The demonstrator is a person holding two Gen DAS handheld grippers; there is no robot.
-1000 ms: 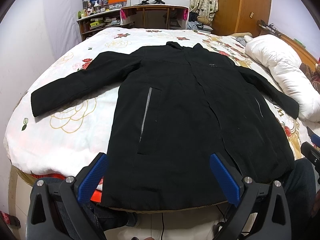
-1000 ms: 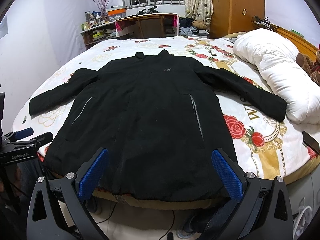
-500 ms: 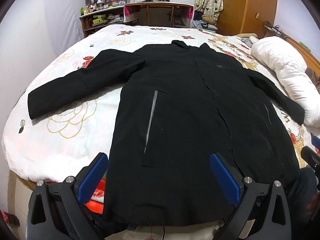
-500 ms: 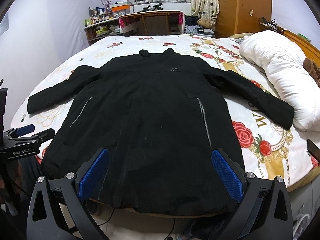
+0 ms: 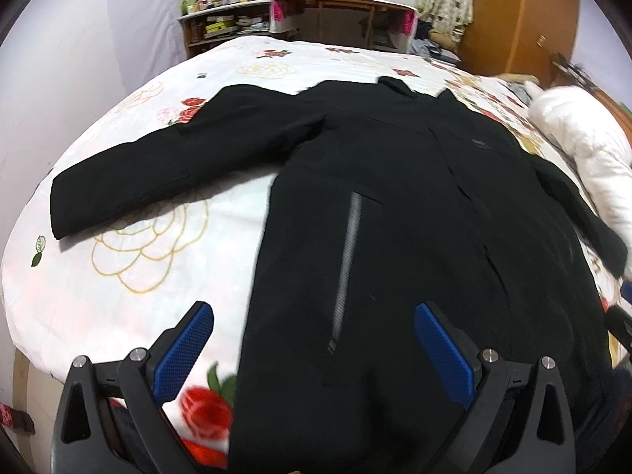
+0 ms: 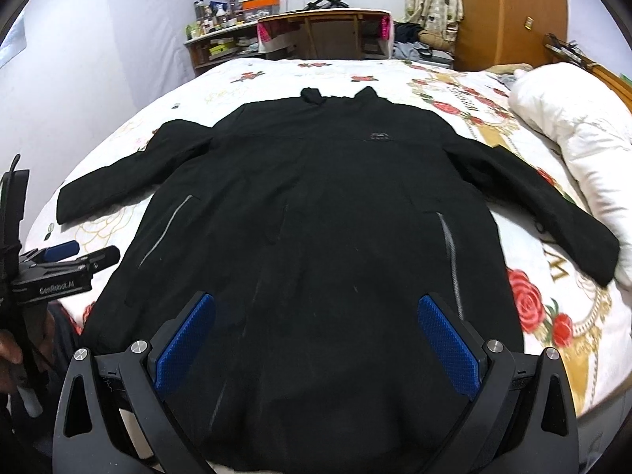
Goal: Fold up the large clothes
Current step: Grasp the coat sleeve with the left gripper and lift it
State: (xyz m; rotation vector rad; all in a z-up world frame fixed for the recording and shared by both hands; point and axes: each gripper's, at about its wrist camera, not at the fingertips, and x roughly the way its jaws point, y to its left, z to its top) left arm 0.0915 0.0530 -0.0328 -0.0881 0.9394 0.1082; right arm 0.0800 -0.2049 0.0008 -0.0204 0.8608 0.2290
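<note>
A long black coat (image 5: 395,217) (image 6: 316,217) lies flat and face up on the flowered bed, both sleeves spread out sideways, collar toward the far side. My left gripper (image 5: 314,351) hovers open over the coat's lower left part, near the grey pocket zip (image 5: 347,272). My right gripper (image 6: 316,347) is open above the lower middle of the coat. The left gripper (image 6: 75,254) also shows at the left edge of the right wrist view, beside the coat's hem. Neither gripper holds any fabric.
A white duvet (image 6: 576,134) is bunched along the bed's right side. The bedsheet (image 5: 138,260) lies bare left of the coat. A wooden desk (image 6: 328,27), cluttered shelves (image 6: 217,35) and a wardrobe (image 6: 509,12) stand beyond the bed. A hand (image 6: 12,351) holds the left tool.
Both grippers have moved forward and lower over the coat, so its hem has slid beneath the fingers. The left view has also shifted leftward. The coat has not moved.
</note>
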